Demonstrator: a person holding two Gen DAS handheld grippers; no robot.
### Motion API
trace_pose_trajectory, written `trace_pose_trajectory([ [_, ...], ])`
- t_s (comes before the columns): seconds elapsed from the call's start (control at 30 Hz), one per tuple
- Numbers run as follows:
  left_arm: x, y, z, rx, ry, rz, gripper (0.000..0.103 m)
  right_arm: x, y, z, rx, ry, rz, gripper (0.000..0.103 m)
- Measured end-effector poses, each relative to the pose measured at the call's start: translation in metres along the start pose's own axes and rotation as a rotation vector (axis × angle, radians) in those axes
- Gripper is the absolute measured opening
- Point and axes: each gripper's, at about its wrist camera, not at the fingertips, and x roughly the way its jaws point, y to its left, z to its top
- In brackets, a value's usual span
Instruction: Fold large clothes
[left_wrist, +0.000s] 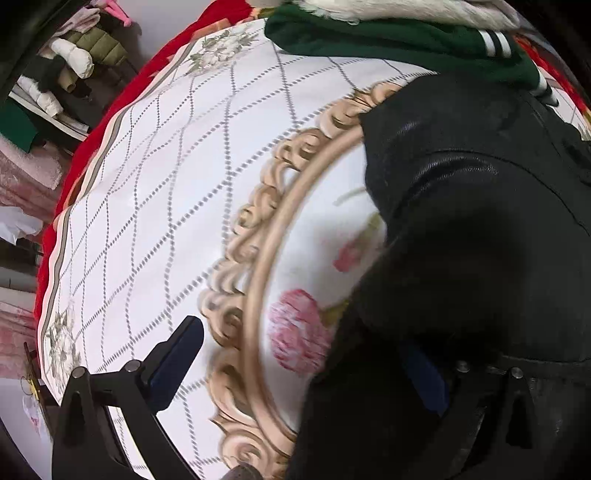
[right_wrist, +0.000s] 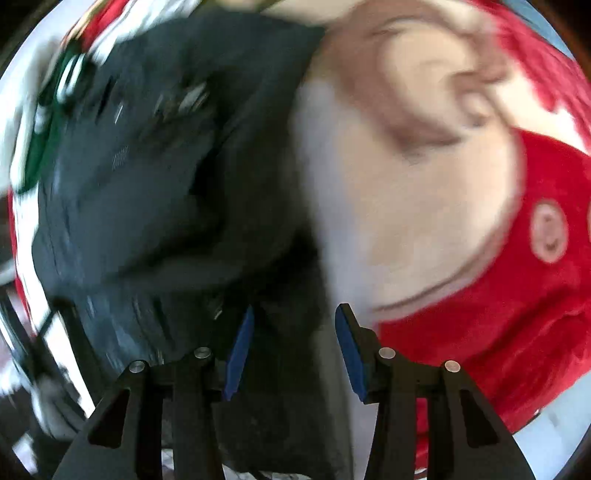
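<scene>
Your black garment (left_wrist: 480, 221) lies in a rumpled heap on the right part of the patterned bedspread (left_wrist: 166, 184), its left edge crossing the tan scrolled ring (left_wrist: 266, 229) printed on the cloth. Beyond it, at the far edge, sits a green garment with white stripes (left_wrist: 388, 40), touching or just beside the black one; keep the two apart as you work.

Your left gripper (left_wrist: 306, 354) stands spread wide: the left finger (left_wrist: 177, 365) hangs over bare bedspread, while the right finger (left_wrist: 424, 373) is sunk against the black fabric. Nothing is pinched there.

In the right wrist view, which is badly blurred, your right gripper (right_wrist: 291, 350) has its jaws partly apart, with a dark fold of the black garment (right_wrist: 147, 166) lying between the blue pads (right_wrist: 240, 354). The pads do not look pressed on it, so I judge the cloth not yet gripped.

The step in hand looks like taking hold of the near edge for a fold. Settle both grippers lower so each takes only a single layer at the hem, then pinch firmly. Take points well apart along the edge so the cloth lifts flat, not bunched. Watch that the red blanket (right_wrist: 517, 295) on the right is not caught with it.
</scene>
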Motion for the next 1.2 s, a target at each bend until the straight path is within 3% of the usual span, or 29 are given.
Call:
trace_pose_trajectory([
  [0.1,0.004,0.011,0.004,0.019,-0.018,0.018,0.103,0.018,0.025,-0.002,-0.025,-0.001,-0.055,0.048],
  [0.27,0.012,0.028,0.014,0.018,-0.028,0.043,0.103,0.017,0.035,0.005,0.034,-0.008,0.035,0.049],
  [0.4,0.015,0.048,0.022,-0.004,-0.04,0.059,0.103,0.011,0.046,0.001,0.004,0.0,0.12,0.049],
  [0.57,0.025,0.075,0.033,0.0,-0.062,0.074,0.103,0.013,0.053,-0.006,-0.046,-0.01,0.081,0.049],
  [0.73,0.027,0.077,0.039,0.032,-0.073,0.095,0.103,0.031,0.048,-0.005,-0.032,-0.022,0.06,0.05],
  [0.8,0.025,0.077,0.036,0.036,-0.085,0.095,0.103,0.033,0.049,-0.008,-0.006,-0.059,0.044,0.042],
  [0.83,0.025,0.078,0.035,0.032,-0.084,0.092,0.103,0.031,0.047,-0.01,0.004,-0.075,0.021,0.027],
  [0.87,0.025,0.08,0.033,0.023,-0.082,0.081,0.103,0.03,0.042,-0.013,0.022,-0.088,-0.006,0.025],
  [1.0,0.023,0.081,0.031,0.015,-0.066,0.08,0.103,0.036,0.022,-0.015,0.128,-0.062,0.013,0.023],
  [1.1,0.015,0.079,0.026,0.017,-0.051,0.101,0.103,0.034,0.034,-0.011,0.087,-0.029,-0.042,0.024],
  [1.2,-0.008,0.073,0.013,0.04,-0.067,0.075,0.103,0.024,0.03,-0.016,0.077,-0.003,0.004,0.028],
])
